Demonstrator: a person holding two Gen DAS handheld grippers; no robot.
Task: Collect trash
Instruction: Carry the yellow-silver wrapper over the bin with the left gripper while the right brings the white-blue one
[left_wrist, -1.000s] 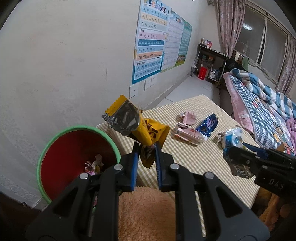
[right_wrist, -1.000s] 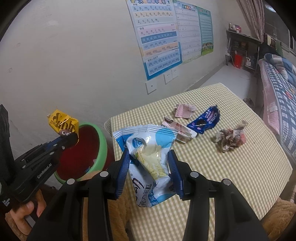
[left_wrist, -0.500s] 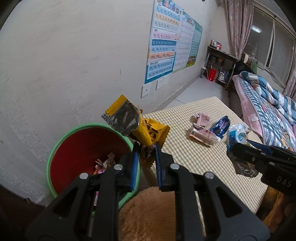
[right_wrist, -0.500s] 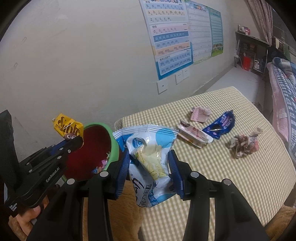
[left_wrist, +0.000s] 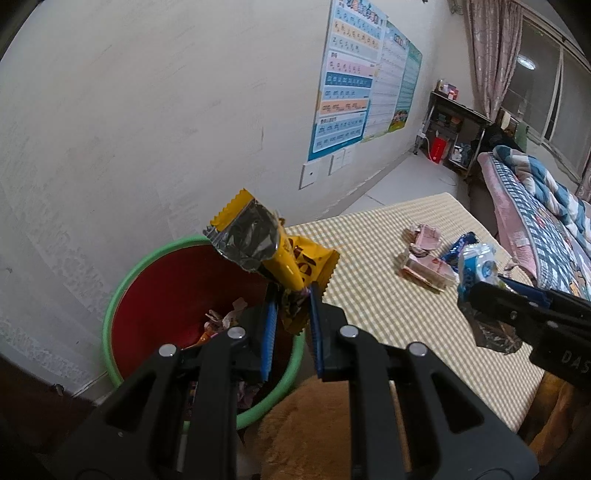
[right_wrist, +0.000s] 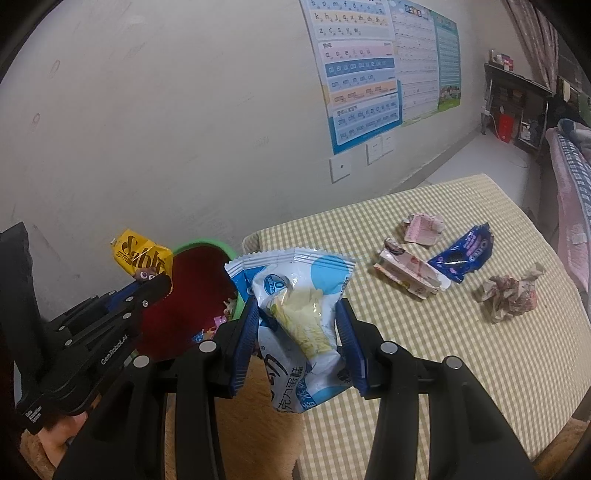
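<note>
Drop step: left gripper (left_wrist: 290, 317) clamps yellow wrapper (left_wrist: 280, 254) above bin (left_wrist: 122, 299); right gripper (right_wrist: 297, 332) grips white-blue bag (right_wrist: 295, 295). Next: release both over it.

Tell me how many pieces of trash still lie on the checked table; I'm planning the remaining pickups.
4: a pink wrapper farthest back, a pink-and-white wrapper nearer, a dark blue wrapper beside it, and a crumpled wad at right. None seem hidden.

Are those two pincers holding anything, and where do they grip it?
Left gripper pinches the yellow wrapper by its lower end; right gripper clamps the blue-white bag across its middle.
</note>
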